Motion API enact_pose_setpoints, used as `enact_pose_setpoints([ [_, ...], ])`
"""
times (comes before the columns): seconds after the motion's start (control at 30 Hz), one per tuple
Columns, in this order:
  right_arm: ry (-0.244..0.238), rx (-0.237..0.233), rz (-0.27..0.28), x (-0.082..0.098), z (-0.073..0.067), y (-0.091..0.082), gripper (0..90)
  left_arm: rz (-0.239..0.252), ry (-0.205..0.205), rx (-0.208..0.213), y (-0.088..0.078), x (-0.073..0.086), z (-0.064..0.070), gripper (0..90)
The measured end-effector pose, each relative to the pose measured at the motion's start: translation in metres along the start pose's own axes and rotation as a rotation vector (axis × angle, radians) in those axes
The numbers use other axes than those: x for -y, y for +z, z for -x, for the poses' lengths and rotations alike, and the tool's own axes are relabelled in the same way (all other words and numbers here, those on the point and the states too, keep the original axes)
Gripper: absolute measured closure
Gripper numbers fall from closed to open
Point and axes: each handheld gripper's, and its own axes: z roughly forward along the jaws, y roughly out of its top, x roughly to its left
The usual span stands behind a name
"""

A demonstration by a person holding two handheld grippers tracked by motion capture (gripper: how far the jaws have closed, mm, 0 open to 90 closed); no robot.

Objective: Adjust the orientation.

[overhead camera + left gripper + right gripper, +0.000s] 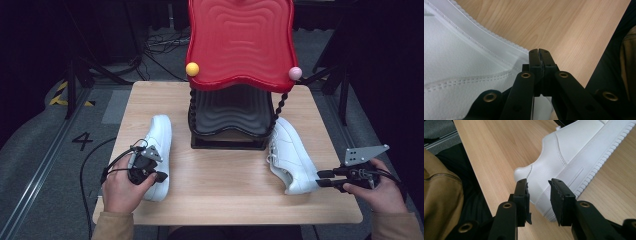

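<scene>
White left shoe (pixel 159 155) is lying under the left gripper (pixel 539 51), jaws shut, empty; right gripper (pixel 538 185), half-open, is approaching the right shoe (pixel 574 157) heel; neither lifted yet.

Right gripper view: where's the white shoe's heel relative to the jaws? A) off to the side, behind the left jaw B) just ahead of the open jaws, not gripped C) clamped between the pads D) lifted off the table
B: the right gripper has its jaws apart, and the heel of the right shoe lies just beyond the tips, resting on the table.
</scene>
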Motion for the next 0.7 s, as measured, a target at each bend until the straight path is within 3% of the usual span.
enact_pose_setpoints([
  [0.13, 0.004, -0.001, 0.000, 0.003, -0.001, -0.002, 67.4, 0.001, 0.021, 0.002, 0.005, -0.010, 0.006, 83.7],
  [0.23, 0.009, 0.002, -0.004, 0.005, -0.001, -0.002, 67.2, 0.060, 0.044, 0.038, 0.002, -0.016, 0.011, 79.1],
  [0.33, 0.012, 0.003, -0.002, 0.006, -0.001, -0.003, 67.1, 0.045, 0.061, -0.022, -0.001, -0.021, 0.018, 69.3],
  [0.47, 0.014, 0.005, 0.000, 0.007, -0.002, -0.003, 66.7, 0.075, 0.048, -0.012, -0.005, -0.021, 0.020, 61.3],
  [0.7, 0.011, 0.003, -0.001, 0.006, -0.002, -0.002, 66.4, 0.049, 0.052, -0.008, -0.015, -0.021, 0.023, 52.7],
])
